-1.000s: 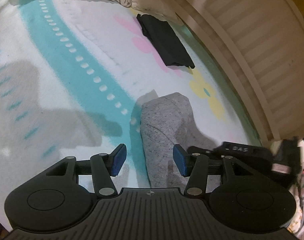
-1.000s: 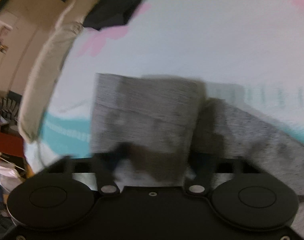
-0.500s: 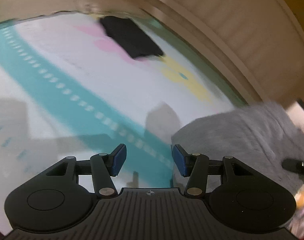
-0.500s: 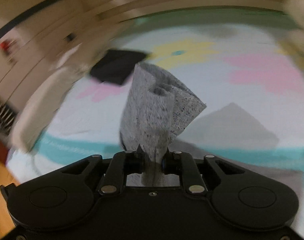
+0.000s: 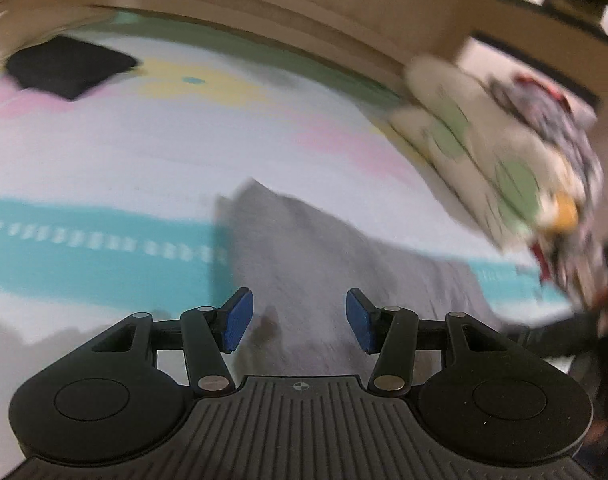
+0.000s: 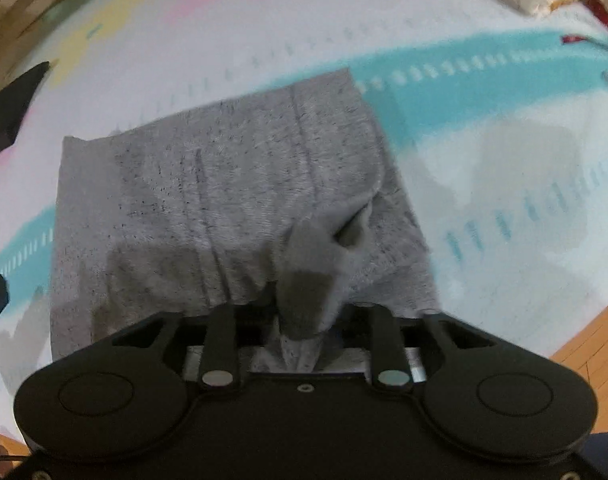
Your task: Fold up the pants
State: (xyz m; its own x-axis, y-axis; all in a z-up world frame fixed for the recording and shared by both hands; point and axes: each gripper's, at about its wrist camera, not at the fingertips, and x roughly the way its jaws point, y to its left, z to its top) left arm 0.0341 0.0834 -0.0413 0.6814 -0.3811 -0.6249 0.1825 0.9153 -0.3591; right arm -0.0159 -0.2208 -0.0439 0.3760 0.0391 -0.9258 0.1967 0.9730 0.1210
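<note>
The right gripper (image 6: 304, 320) points steeply down at the grey pants (image 6: 232, 200), and a pinched-up ridge of the cloth stands between its fingers; its jaws have just been opening, and blur hides whether the pads press the fabric, so I cannot tell if it grips. Beyond it the pants lie folded into a rough rectangle on the bedspread (image 6: 483, 160), heathered grey with dark flecks, two seam lines running lengthwise, one corner curled over near the gripper. The teal band (image 6: 443, 76) of the bedspread runs under the pants' far edge. The left gripper (image 5: 300, 320) hangs over the pants (image 5: 323, 264) with its blue pads (image 5: 238, 320) spread apart, nothing between them. Past the pants lies a folded black garment (image 5: 70, 66), and beside them a heap of patterned laundry (image 5: 503, 152)
</note>
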